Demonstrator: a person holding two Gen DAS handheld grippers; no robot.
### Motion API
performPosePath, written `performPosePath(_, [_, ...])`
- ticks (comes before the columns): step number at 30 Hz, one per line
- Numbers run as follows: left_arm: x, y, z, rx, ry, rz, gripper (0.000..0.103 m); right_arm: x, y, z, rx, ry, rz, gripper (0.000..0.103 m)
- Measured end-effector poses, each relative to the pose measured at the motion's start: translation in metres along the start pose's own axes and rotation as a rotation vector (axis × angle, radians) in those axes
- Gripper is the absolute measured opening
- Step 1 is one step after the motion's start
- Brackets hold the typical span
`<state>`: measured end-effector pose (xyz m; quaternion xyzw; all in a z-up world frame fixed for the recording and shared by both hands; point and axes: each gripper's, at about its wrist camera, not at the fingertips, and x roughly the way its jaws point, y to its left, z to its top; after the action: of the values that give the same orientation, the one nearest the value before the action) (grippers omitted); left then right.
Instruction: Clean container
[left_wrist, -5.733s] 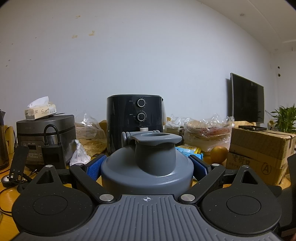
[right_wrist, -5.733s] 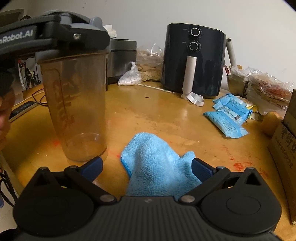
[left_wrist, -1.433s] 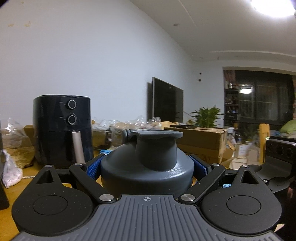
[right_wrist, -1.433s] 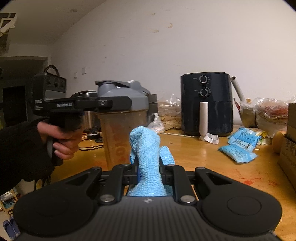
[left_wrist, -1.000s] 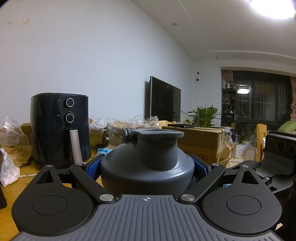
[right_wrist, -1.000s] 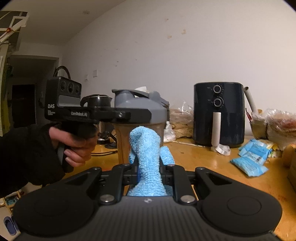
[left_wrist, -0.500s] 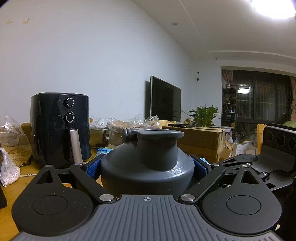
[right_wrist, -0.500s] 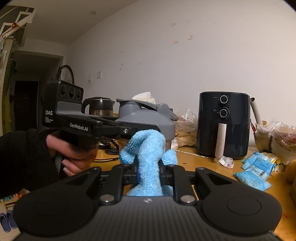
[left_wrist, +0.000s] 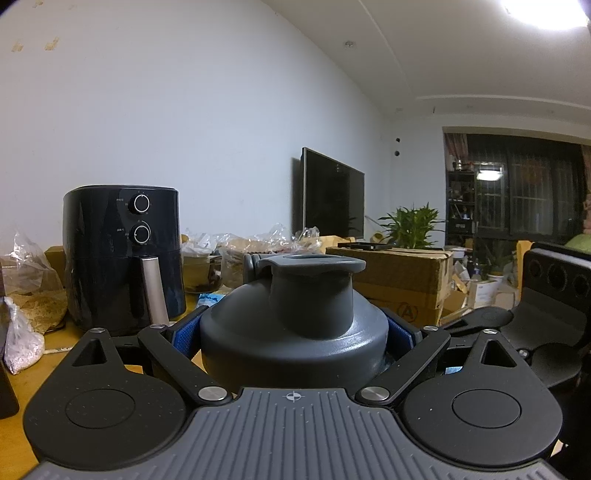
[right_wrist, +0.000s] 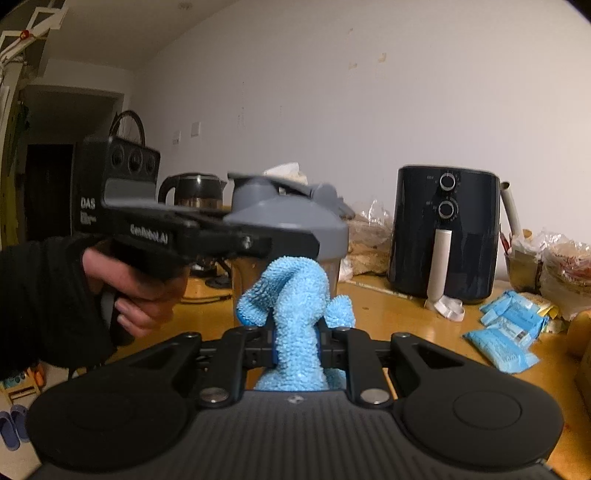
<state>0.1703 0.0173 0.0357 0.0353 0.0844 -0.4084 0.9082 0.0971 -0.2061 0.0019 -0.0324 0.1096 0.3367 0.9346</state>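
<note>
Above wooden table (right_wrist: 399, 317), lidded shaker bottle (right_wrist: 284, 221) looks empty.

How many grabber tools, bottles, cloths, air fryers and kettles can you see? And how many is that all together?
left hand-held gripper and right hand-held gripper: 2
shaker bottle: 1
blue cloth: 1
air fryer: 1
kettle: 1
Total: 6
</note>
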Motion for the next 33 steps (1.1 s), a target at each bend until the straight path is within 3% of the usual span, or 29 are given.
performPosePath(19, [-0.001, -0.003, 0.0, 0.0, 0.003, 0.006, 0.095, 0.041, 0.004, -0.041, -0.062, 0.271, 0.034, 0.011])
performPosePath(33, [0.0, -0.004, 0.0, -0.001, 0.006, 0.008, 0.095, 0.04, -0.001, -0.043, -0.017, 0.245, 0.044, 0.011])
